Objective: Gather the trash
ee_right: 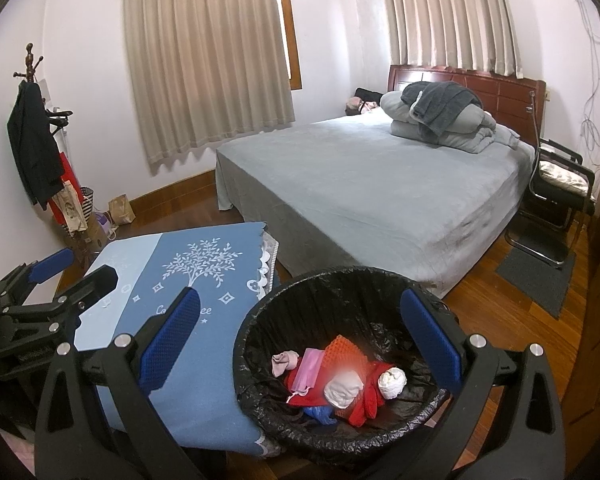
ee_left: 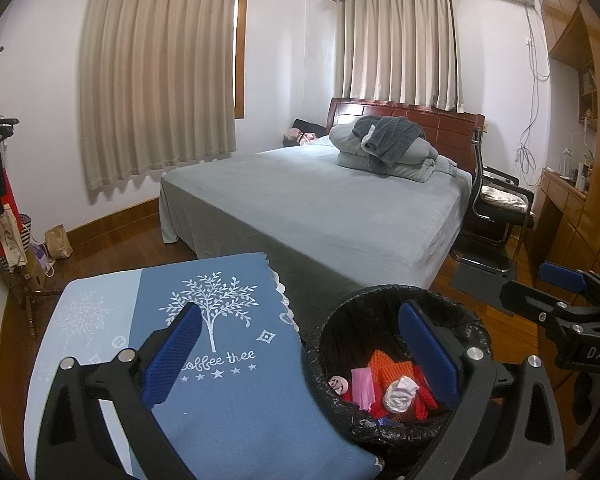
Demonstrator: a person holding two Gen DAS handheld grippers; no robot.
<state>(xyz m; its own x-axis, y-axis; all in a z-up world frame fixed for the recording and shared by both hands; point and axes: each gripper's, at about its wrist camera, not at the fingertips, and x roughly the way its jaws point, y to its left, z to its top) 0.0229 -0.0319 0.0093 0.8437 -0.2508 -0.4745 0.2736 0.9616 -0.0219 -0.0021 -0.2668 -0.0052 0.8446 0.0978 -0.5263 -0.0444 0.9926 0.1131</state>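
Observation:
A round bin with a black liner stands on the floor next to a small table with a blue tree-print cloth. Inside lie red fabric, an orange mesh piece, a pink wrapper and white crumpled paper balls. My left gripper is open and empty, spanning table edge and bin. My right gripper is open and empty above the bin, and also shows in the left wrist view.
A bed with a grey cover stands behind the bin. A black chair and dark mat are at right. A coat stand and bags stand at left. Wooden cabinets line the right wall.

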